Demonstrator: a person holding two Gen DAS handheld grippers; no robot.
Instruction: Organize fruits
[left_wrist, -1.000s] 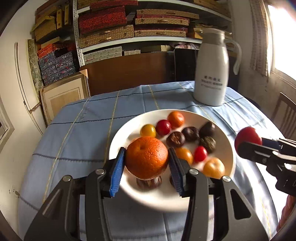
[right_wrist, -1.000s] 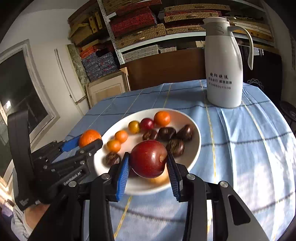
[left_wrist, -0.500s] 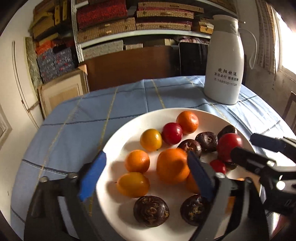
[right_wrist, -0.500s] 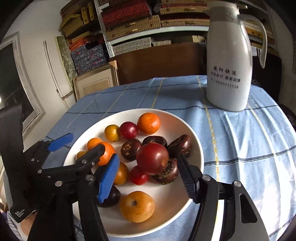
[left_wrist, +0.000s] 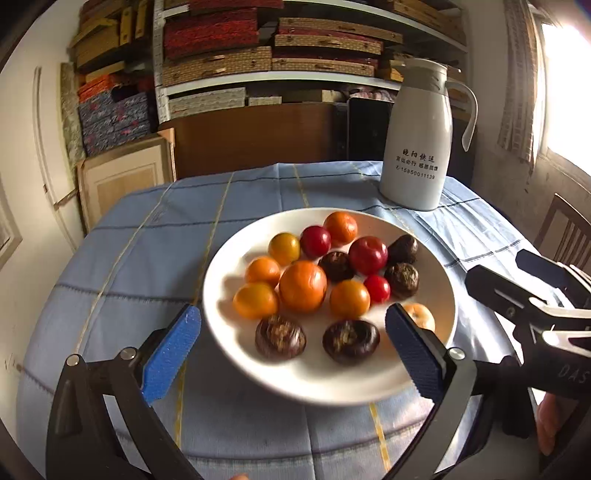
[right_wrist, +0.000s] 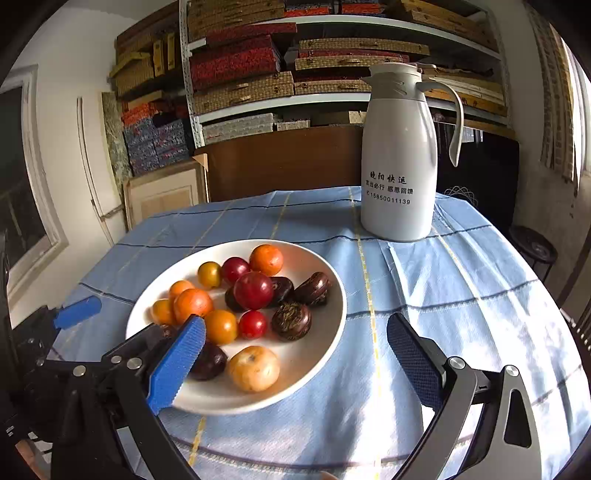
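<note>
Since a second ago the big orange (left_wrist: 303, 285) and red plum (left_wrist: 368, 255) have gone from the claws onto the plate (left_wrist: 221, 332); left claw (left_wrist: 295, 345) and right claw (right_wrist: 295, 350) have just been opening, now wide and empty. The drop-off step looks done; next calls for backing clear

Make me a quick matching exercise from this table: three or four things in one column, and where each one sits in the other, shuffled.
Things:
1. large orange
2. white jug
3. white plate
4. pale orange fruit

Places:
A. far side of the blue cloth
B. near rim of the plate
C. among the plate's fruit
D. on the cloth, holding the fruit

Pairs: 1-C, 2-A, 3-D, 4-B
</note>
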